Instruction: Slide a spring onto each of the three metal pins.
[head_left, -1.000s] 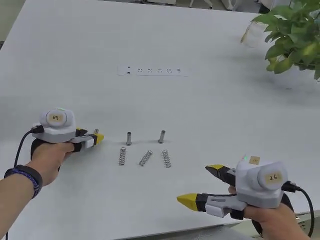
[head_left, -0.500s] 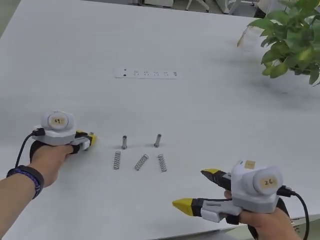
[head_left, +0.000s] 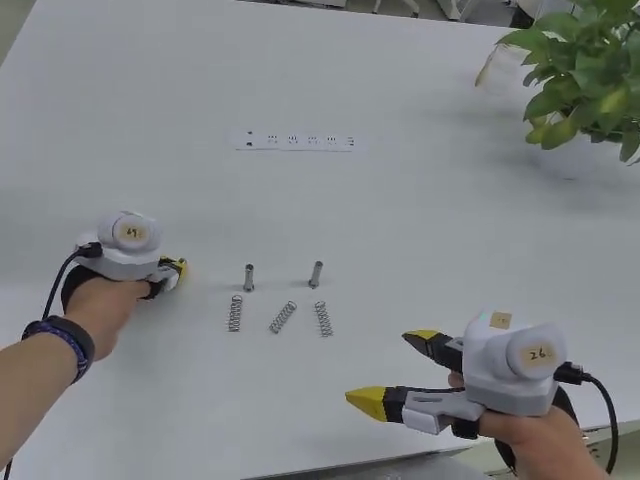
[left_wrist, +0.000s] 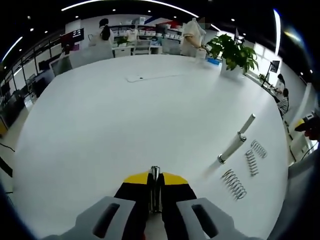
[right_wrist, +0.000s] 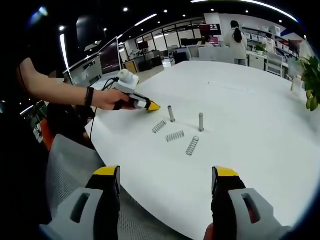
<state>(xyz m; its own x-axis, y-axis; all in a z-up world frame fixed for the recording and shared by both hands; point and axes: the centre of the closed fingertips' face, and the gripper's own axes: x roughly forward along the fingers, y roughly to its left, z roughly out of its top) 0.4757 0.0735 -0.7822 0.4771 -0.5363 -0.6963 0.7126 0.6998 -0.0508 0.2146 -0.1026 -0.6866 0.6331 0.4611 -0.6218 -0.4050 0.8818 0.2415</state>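
Two metal pins (head_left: 248, 277) (head_left: 316, 273) stand upright on the white table (head_left: 320, 80). Three springs (head_left: 235, 313) (head_left: 283, 316) (head_left: 323, 318) lie just in front of them. My left gripper (head_left: 174, 270) rests on the table left of the pins. Its jaws are shut on a third metal pin (left_wrist: 155, 176). From the left gripper view, the standing pins (left_wrist: 235, 142) and springs (left_wrist: 234, 183) lie off to the right. My right gripper (head_left: 390, 368) hovers open near the front edge, right of the springs, holding nothing. The right gripper view shows its gripper (right_wrist: 165, 185), the pins (right_wrist: 171, 113) (right_wrist: 201, 121) and springs (right_wrist: 175, 135) ahead.
A white power strip (head_left: 297, 141) lies flat farther back on the table. A potted plant (head_left: 585, 70) stands at the far right corner. The table's front edge (head_left: 300, 465) runs just below my right gripper. A black cable (head_left: 55, 285) trails from the left gripper.
My left gripper has drawn slightly left, away from the standing pins. The right gripper stays open in about the same place. The head camera has shifted a little.
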